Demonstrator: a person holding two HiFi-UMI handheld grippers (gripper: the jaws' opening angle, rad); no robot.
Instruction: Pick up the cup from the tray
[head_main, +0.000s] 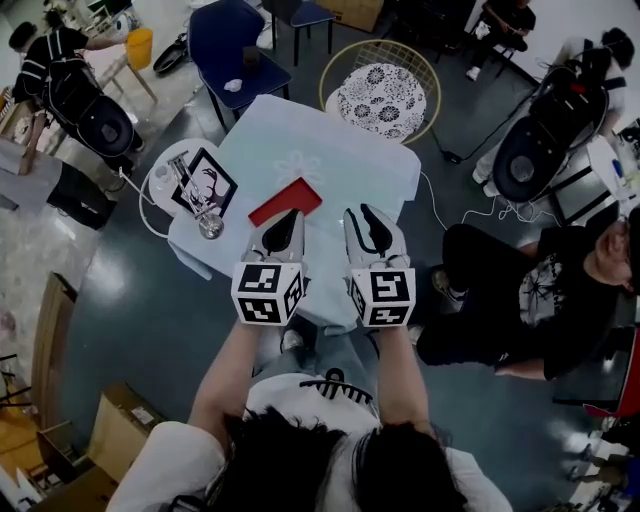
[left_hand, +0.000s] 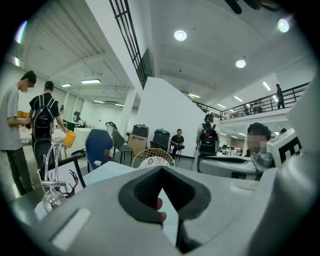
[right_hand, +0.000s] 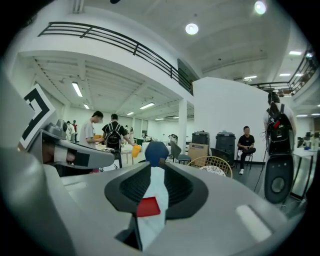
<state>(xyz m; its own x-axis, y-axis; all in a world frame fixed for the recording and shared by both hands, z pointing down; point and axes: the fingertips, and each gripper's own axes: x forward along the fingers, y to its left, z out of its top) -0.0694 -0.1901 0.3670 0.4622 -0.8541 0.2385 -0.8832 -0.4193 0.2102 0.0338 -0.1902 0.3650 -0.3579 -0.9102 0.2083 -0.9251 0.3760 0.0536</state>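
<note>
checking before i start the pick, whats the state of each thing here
left gripper: jaws drawn close, nothing between them
right gripper: jaws drawn close, nothing between them
red tray: lying flat on the table, nothing seen on it
picture frame: propped upright on the round side table
cup: not seen in any view

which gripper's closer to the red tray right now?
Left. The left gripper has its tips at the near edge of the red tray; the right gripper is off to the tray's right, over bare tablecloth.
</note>
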